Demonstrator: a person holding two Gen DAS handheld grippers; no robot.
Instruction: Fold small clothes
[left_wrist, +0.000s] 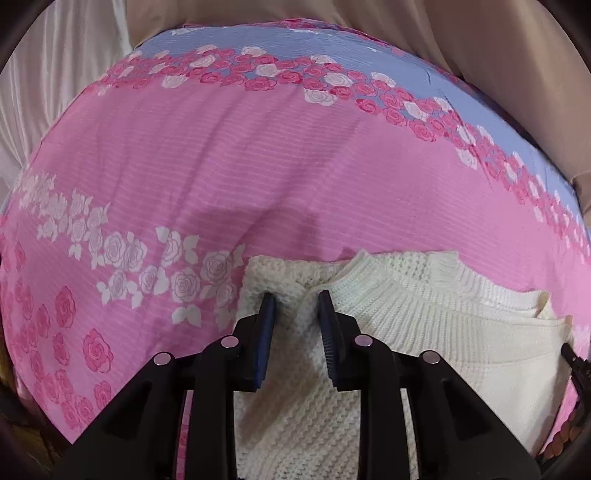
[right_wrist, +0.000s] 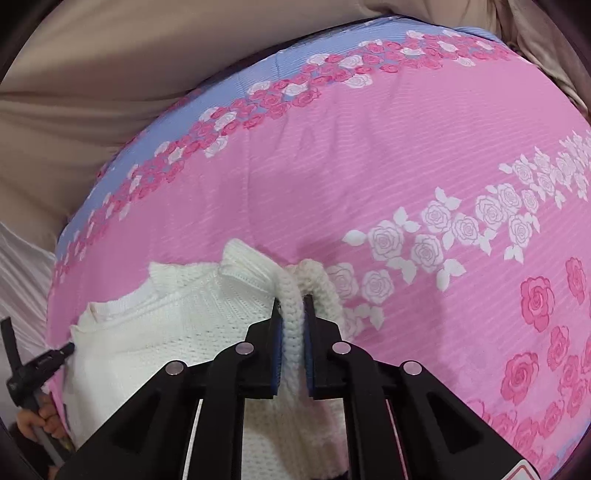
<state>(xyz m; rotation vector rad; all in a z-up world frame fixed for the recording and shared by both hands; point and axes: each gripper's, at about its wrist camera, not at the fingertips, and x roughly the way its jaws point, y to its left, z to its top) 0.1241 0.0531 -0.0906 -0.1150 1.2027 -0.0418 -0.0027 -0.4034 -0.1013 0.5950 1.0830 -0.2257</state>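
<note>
Left wrist view: left gripper (left_wrist: 296, 295) pointing steeply down onto a cream knitted sweater (left_wrist: 424, 332) lying on a pink rose-print bedcover (left_wrist: 240, 166). Jaws partly apart, a bunched ridge of chunky knit between them; pads close to the wool on both sides, though a firm pinch cannot be told from here. Set at the left end of the garment, probably to take one corner of an edge for a fold. Ribbed collar (left_wrist: 406, 273) lying to the right of the fingertips, turned toward the far side of the bed. At the right border, a dark tip of the right gripper (left_wrist: 574, 363) just touching the sweater's other end.

Right wrist view: right gripper (right_wrist: 293, 302) closed tight on a rolled knit edge of the same sweater (right_wrist: 166, 325), the cord of wool squeezed between the blue pads (right_wrist: 279, 347). Grip placed at the garment's right end, likely to match the left hand's hold so both corners can travel together. Ribbed collar (right_wrist: 243, 266) standing up just left of the fingertips. At the far left, the left gripper (right_wrist: 66, 349) reaching the sweater's other end, a person's hand (right_wrist: 40, 421) on its handle. Beige fabric (right_wrist: 92, 92) beyond the bedcover's blue border.

Garment spread flat and still unfolded; fold judged about to begin.
</note>
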